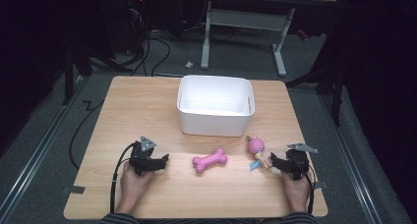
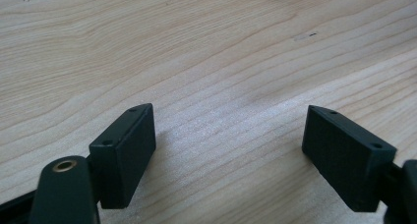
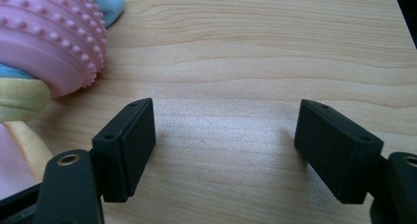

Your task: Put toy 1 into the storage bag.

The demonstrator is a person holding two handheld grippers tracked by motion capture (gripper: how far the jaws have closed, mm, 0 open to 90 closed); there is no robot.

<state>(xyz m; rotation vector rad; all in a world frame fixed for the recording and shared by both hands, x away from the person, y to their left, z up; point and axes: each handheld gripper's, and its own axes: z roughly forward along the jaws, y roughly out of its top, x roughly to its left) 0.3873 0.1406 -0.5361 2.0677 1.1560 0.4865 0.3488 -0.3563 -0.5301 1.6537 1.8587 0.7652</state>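
A pink bone toy (image 1: pixel 210 160) lies on the wooden table in front of a white bin (image 1: pixel 216 105). To its right lies a pink studded ball toy (image 1: pixel 255 146) with coloured cloth tails (image 1: pixel 259 162); the ball (image 3: pixel 49 37) fills the upper left of the right gripper view. My left gripper (image 1: pixel 164 159) rests on the table left of the bone, open, with bare wood between its jaws (image 2: pixel 226 150). My right gripper (image 1: pixel 273 161) rests just right of the ball toy, open and empty (image 3: pixel 223 150).
The white bin stands empty at the table's middle back. The table's right edge (image 1: pixel 310 150) runs close beside my right hand. Cables, dark floor and a desk frame (image 1: pixel 246 22) lie beyond the far edge.
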